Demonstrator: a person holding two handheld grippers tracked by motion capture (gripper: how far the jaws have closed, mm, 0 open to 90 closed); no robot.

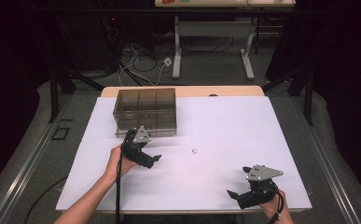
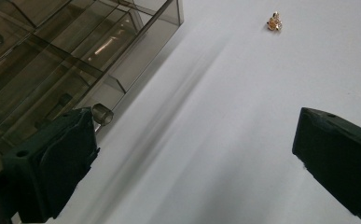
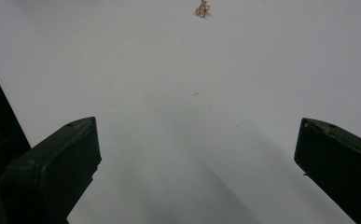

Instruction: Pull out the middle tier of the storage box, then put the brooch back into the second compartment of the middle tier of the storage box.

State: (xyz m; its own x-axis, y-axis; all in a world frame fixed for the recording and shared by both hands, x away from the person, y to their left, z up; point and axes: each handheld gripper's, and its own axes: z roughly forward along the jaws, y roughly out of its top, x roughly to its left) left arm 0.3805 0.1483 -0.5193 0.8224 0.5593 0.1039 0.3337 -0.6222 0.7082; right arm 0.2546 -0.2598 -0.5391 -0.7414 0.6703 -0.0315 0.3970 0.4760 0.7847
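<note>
Small gold trinket lying on the white bench, between both tongs, nearer the left tongs, well apart from the right tongs, both spread wide, smoky compartment box behind.

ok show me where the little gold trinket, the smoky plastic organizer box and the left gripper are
gold trinket [image 2: 274, 22], left gripper view, on its middle.
organizer box [image 1: 145, 110], high view, on its lid.
left gripper [image 1: 154, 159], high view, between its open fingertips.

Overhead view — two low claw-cams
</note>
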